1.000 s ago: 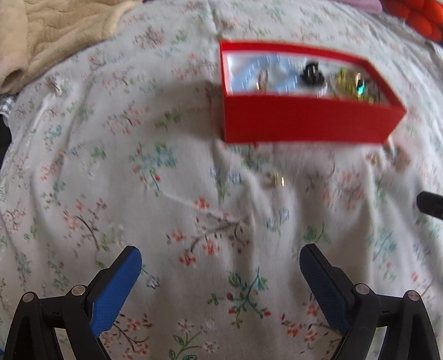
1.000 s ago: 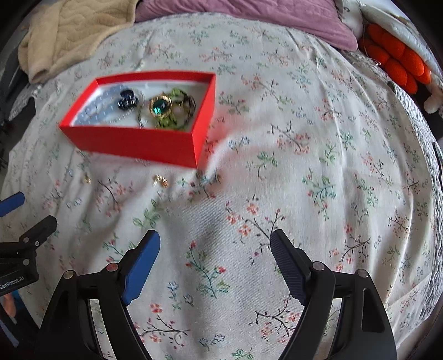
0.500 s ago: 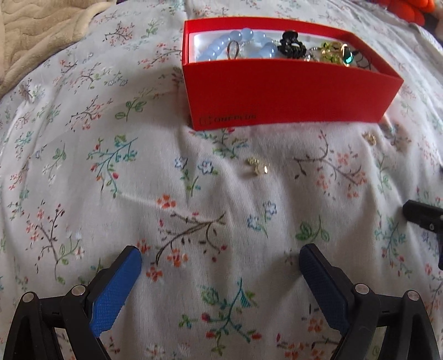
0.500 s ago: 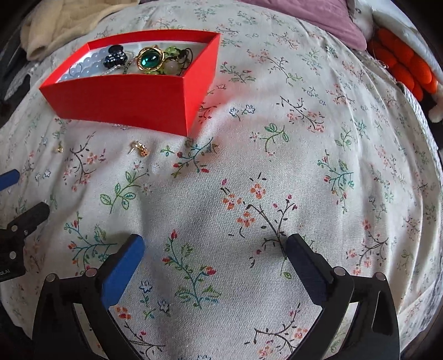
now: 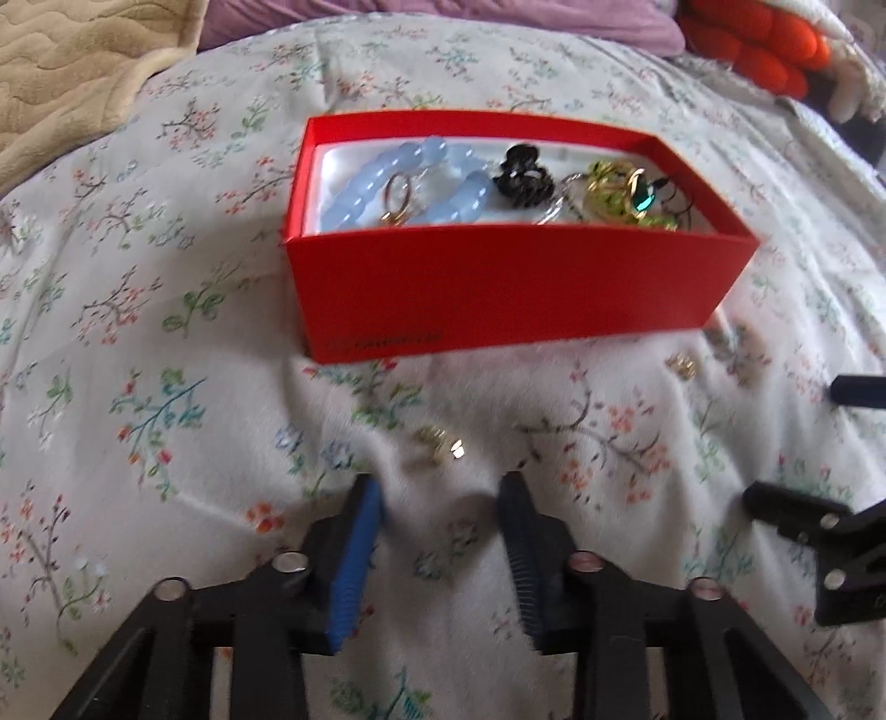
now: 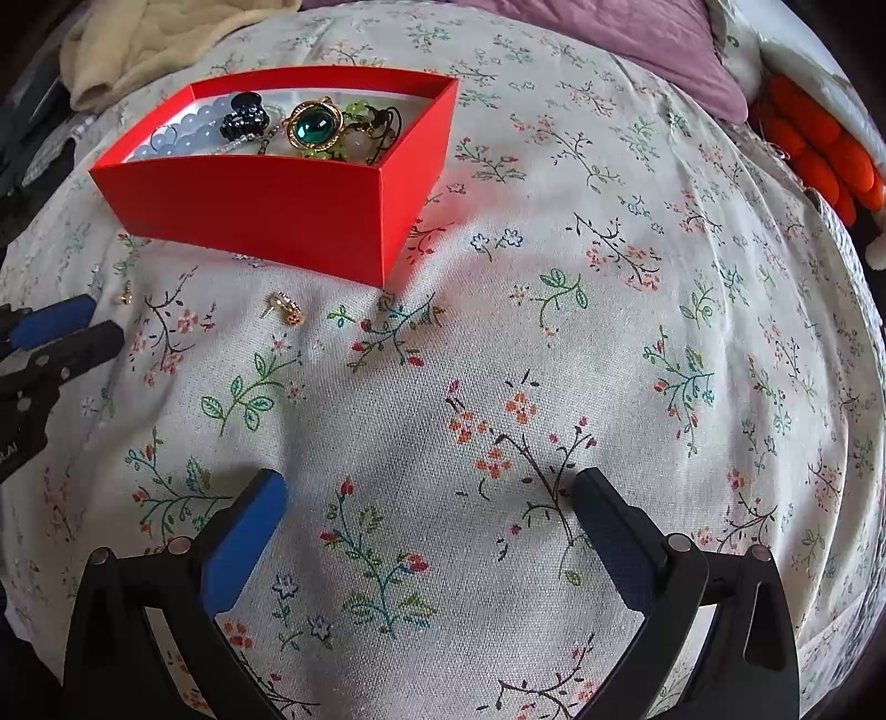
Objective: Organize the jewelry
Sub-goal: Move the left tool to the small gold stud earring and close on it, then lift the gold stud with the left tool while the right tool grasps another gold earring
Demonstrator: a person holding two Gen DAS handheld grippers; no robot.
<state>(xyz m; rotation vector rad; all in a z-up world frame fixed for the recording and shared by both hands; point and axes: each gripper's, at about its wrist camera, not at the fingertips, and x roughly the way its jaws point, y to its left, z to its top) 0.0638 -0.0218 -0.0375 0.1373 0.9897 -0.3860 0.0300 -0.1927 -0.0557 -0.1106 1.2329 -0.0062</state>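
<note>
A red box [image 5: 498, 288] on the floral bedsheet holds a blue bead bracelet [image 5: 410, 188], a ring, a black hair clip [image 5: 523, 177] and a green brooch [image 6: 313, 126]. A small gold earring [image 5: 440, 446] lies on the sheet just beyond the tips of my left gripper [image 5: 440, 493]. Its jaws are closing and have only sheet between them. The second gold earring [image 6: 285, 310] lies near the box's front corner. My right gripper [image 6: 429, 487] hangs wide open over bare sheet, well short of that earring. In the right wrist view the left gripper [image 6: 105, 318] shows at the left edge.
A beige blanket [image 5: 72, 72] lies at the back left and a purple pillow [image 6: 637, 39] at the back. An orange knitted thing [image 6: 819, 144] sits at the right edge. The floral sheet [image 6: 609, 332] spreads wide to the right of the box.
My left gripper's jaws have narrowed from wide open and it has come in behind the near earring. The right gripper opened a little wider and sank toward the sheet.
</note>
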